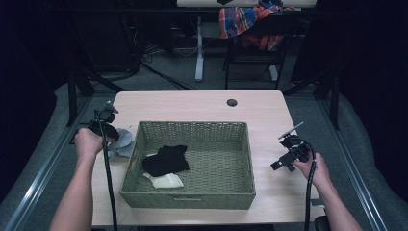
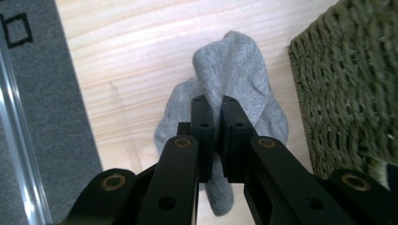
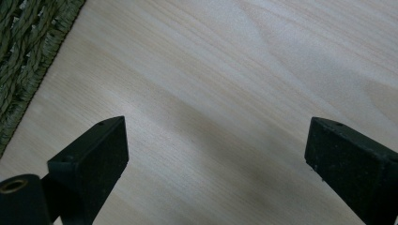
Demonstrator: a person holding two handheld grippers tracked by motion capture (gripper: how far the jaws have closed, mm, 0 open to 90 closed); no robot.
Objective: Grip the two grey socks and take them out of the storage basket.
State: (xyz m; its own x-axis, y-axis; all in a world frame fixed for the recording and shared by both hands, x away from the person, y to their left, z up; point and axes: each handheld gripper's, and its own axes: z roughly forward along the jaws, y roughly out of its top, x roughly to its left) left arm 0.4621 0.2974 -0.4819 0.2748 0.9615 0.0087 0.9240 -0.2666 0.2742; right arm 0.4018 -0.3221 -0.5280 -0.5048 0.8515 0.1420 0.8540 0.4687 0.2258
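Grey sock (image 2: 234, 79) on the desk (image 1: 202, 103), just beside the left wall of the woven basket (image 1: 192, 126), outside it. Left gripper (image 2: 219, 105) down on the sock, fingers (image 2: 202, 126) pressed together with a fold of the grey cloth pinched between them; fabric bunched up into a ridge above the tips, rest of the sock lying slack on the wood. In the high view, left gripper (image 1: 107, 126) at the desk's left edge, sock (image 1: 122, 139) peeking out between hand and basket. Right gripper (image 1: 288, 151) to the right of the basket, low over bare desk; fingers (image 3: 101, 150) spread wide, nothing between them. Inside the basket already: a black sock (image 1: 166, 160) and a pale sock (image 1: 166, 180), bunched near the front left corner. Step in hand, by the look of it: pickup of the grey sock, grip made, lift not yet done. Next move likely calls for a straight lift high enough for the dangling toe to clear the basket rim, then a short carry rightward over the wall and release above the open floor of the basket. Grip only on a fold, so some risk of the cloth slipping or snagging on the weave if dragged across the rim. Right gripper idle, well apart from the work.
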